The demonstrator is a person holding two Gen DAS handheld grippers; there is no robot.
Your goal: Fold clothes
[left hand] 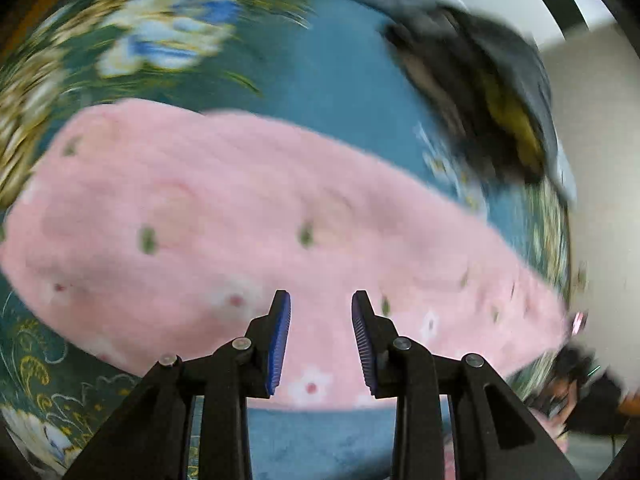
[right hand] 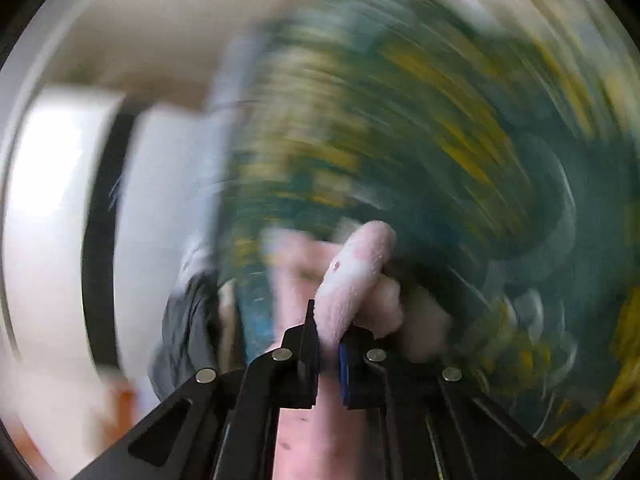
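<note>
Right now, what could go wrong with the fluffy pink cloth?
The right tool pinches only a small bunched fold of the pink cloth, so it might slip out. The left tool is open and holds nothing, so the cloth may sag or fold crooked. It could also drag into the dark clothes pile.

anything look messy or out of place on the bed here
Yes: a dark garment lies crumpled in a heap at the far edge of the floral bedspread, unfolded. The pink cloth lies spread out, one bunched end pinched in the right gripper.
</note>
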